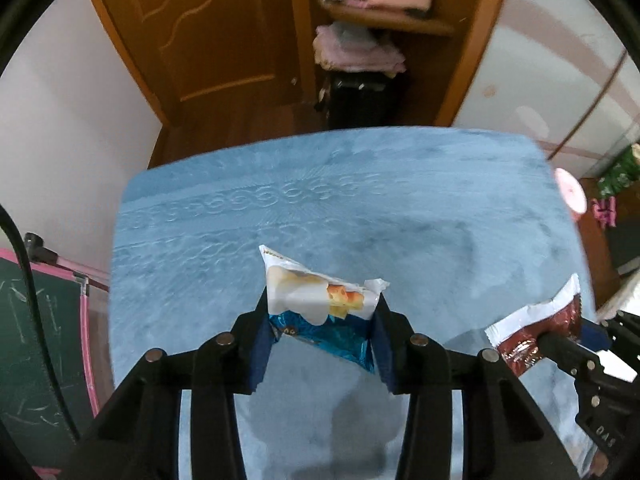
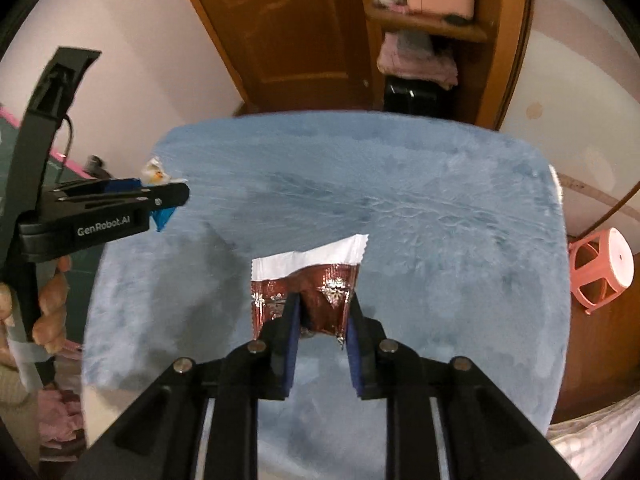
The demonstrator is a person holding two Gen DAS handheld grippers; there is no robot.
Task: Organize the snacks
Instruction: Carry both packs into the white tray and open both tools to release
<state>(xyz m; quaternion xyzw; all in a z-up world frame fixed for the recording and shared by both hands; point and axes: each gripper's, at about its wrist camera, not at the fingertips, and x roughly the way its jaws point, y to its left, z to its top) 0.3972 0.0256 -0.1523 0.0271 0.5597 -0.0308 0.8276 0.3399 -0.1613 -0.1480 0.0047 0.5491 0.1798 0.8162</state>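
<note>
My left gripper (image 1: 322, 312) is shut on a blue and white snack packet (image 1: 316, 300) and holds it above the blue cloth-covered table (image 1: 360, 208). My right gripper (image 2: 322, 312) is shut on a dark red and white snack packet (image 2: 308, 280), also held above the table (image 2: 400, 200). In the left wrist view the red packet (image 1: 532, 320) shows at the right, in the right gripper. In the right wrist view the left gripper (image 2: 160, 196) shows at the left with the blue packet (image 2: 156, 174) in it.
A wooden door (image 1: 208, 32) and a shelf with pink cloths (image 1: 352, 52) stand behind the table. A green chalkboard with a pink frame (image 1: 40, 320) is at the left. A pink stool (image 2: 600, 268) stands at the right.
</note>
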